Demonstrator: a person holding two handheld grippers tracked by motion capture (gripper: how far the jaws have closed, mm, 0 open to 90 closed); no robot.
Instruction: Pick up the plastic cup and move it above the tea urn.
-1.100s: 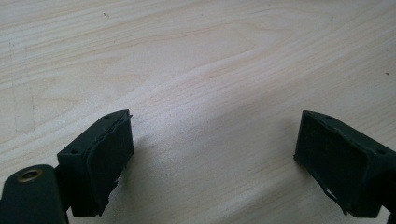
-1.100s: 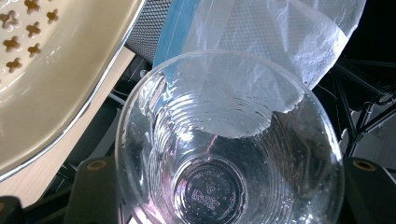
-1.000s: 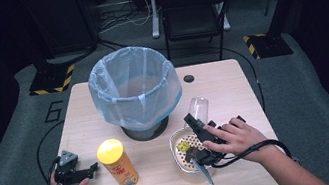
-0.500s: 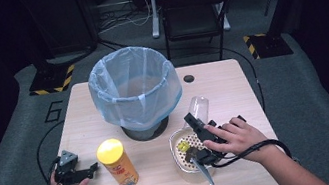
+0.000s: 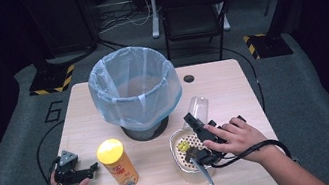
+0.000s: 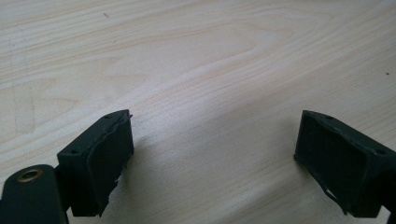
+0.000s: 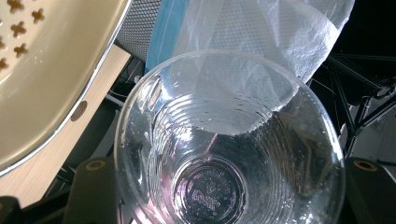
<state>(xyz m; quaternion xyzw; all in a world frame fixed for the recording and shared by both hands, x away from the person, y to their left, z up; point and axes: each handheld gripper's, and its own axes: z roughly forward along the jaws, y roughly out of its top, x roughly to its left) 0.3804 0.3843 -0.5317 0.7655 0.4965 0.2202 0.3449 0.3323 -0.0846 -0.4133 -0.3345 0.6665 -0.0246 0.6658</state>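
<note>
High view: the clear plastic cup (image 5: 199, 108) is gripped by the right claw (image 5: 198, 122), tilted over the perforated tray (image 5: 179, 157) beside the bag-lined bin (image 5: 134, 88); a slow, steady carry to the bin is judged best. Left gripper view: the left claw (image 6: 212, 154) is held open and empty over the surface (image 6: 196, 60). Right gripper view: the cup (image 7: 229, 140) is seen clamped between the jaws, so the squeeze should stay gentle.

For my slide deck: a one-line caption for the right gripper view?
Clear plastic cup held mouth-on, beige strainer at left, bagged bin behind.
</note>
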